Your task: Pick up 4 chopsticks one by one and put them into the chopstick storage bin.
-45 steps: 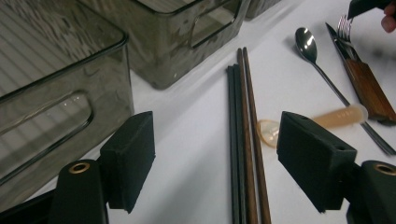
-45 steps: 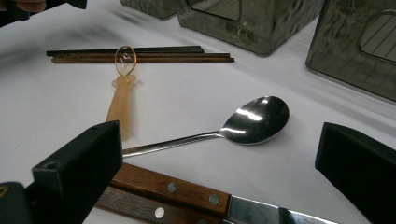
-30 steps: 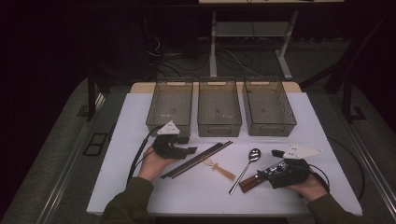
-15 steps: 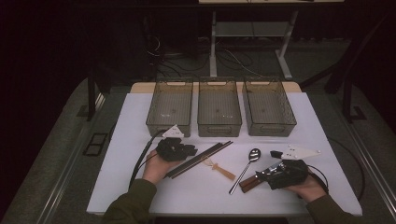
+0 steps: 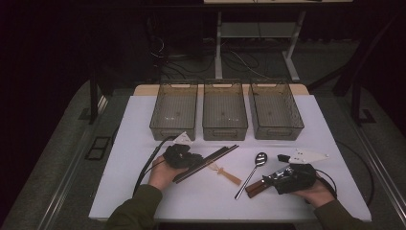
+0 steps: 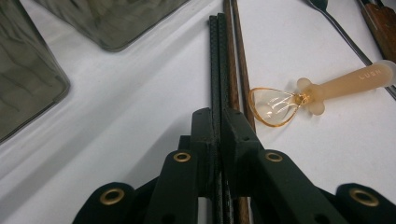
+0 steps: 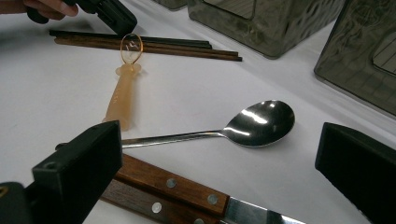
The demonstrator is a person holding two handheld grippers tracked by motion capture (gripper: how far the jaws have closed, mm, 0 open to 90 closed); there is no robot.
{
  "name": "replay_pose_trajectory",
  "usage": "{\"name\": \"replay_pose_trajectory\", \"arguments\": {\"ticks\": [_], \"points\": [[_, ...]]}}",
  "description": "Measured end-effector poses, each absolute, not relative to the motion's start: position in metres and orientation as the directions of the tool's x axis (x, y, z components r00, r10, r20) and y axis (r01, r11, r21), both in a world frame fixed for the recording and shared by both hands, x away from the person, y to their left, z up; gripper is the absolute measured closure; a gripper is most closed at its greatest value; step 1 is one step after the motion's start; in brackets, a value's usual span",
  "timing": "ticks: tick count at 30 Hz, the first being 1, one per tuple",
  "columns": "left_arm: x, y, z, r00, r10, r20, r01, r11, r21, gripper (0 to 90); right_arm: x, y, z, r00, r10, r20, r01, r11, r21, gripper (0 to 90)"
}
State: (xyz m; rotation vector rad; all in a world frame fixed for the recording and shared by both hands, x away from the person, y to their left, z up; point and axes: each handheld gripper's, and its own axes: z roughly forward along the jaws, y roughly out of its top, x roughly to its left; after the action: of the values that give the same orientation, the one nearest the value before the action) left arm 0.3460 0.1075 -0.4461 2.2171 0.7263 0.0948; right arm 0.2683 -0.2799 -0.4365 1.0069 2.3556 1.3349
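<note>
Since the earlier frame the left gripper [image 6: 218,135] has been closed onto the black chopsticks [image 6: 215,65], at the spoon's [image 5: 249,173] nine o'clock on the bench [image 5: 143,143], fingers clamped for lifting; the right gripper's [image 7: 224,186] fingers are kept apart over the knife [image 7: 173,184].

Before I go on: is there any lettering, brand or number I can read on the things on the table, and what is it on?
"LUSH", or something close to it: raised letters on the handle of the small orange spoon; the last letter is hard to make out in the left gripper view.
Metal spoon: no marking to be seen.
Knife handles: rivets, no lettering.
Chopsticks and bins: no lettering to be seen.
</note>
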Motion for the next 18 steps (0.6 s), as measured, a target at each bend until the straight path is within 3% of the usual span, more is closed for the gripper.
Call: {"name": "replay_pose_trajectory", "arguments": {"ticks": [18], "points": [[0.3448,0.1077,-0.4486,0.839,0.535,-0.092,0.439,-0.569,0.695,80.8,0.2682,-0.2802,-0.4363,-0.728,0.675,0.117,0.446,0.337,0.829,0.8]]}}
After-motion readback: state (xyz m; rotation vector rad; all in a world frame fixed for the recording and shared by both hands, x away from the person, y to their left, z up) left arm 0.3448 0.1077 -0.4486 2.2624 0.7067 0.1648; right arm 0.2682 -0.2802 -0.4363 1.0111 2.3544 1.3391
